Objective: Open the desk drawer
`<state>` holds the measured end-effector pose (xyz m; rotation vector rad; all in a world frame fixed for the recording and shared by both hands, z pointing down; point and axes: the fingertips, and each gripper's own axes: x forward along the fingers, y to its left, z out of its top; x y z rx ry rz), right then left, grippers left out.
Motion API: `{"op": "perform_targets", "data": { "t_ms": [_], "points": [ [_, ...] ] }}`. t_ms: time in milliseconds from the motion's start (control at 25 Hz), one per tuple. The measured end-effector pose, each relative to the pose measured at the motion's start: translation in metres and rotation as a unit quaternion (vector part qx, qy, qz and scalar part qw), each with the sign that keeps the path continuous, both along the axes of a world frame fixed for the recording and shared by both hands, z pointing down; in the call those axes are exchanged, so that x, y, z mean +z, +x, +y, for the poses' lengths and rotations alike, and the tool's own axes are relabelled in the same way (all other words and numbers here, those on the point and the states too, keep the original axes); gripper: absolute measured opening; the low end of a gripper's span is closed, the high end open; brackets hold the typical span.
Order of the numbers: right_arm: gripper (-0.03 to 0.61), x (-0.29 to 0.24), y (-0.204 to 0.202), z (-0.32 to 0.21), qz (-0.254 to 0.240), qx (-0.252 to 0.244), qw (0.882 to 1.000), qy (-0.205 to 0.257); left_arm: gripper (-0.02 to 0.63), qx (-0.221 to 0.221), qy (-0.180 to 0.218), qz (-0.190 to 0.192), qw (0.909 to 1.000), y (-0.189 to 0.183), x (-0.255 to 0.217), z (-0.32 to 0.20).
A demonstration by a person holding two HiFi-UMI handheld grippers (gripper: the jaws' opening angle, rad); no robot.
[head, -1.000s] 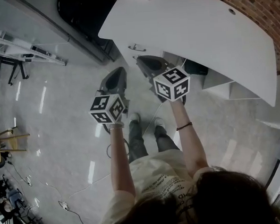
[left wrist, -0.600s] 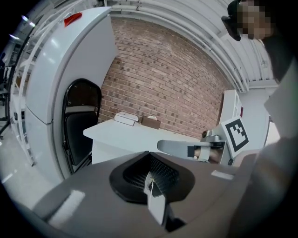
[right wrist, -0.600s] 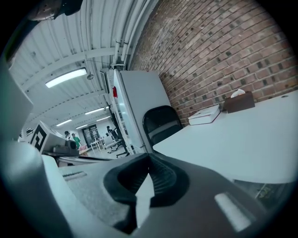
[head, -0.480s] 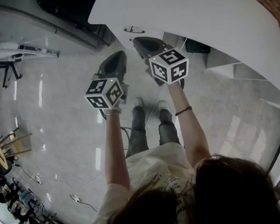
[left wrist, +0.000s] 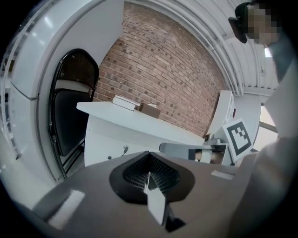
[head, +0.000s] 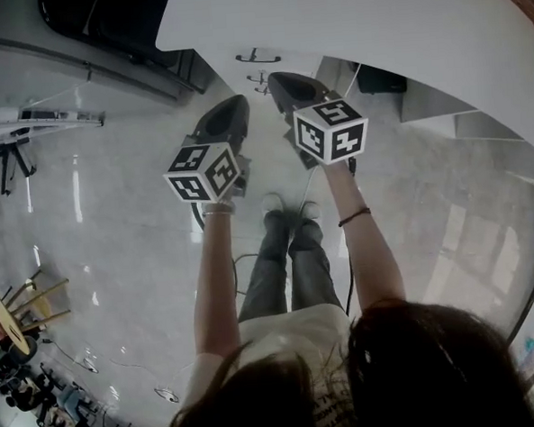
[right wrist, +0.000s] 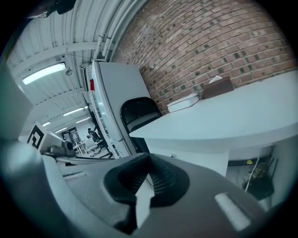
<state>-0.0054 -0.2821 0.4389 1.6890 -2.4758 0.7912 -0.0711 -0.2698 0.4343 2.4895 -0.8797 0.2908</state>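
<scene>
Head view: the left gripper (head: 235, 106) is held out with its jaws pressed together on nothing. The shut drawer (head: 242, 67) sits just ahead under the white desk (head: 373, 30). The right gripper (head: 279, 81), its jaws also together and empty, is near the drawer front.

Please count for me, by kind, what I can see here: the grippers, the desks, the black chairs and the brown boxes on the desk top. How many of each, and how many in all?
grippers: 2, the left gripper and the right gripper
desk: 1
black chair: 1
brown box: 1
Total: 5
</scene>
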Motion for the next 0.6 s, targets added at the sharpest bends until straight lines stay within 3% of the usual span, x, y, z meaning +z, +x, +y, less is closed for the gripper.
{"op": "perform_targets", "data": {
  "t_ms": [200, 600],
  "points": [
    [0.002, 0.044, 0.007, -0.006, -0.014, 0.006, 1.0, -0.026, -0.002, 0.005, 0.001, 0.008, 1.0, 0.01, 0.024, -0.01],
    [0.002, 0.083, 0.01, -0.015, -0.06, 0.03, 0.998, -0.019, 0.0, 0.014, -0.014, -0.006, 0.9998, 0.003, 0.08, -0.006]
  ]
}}
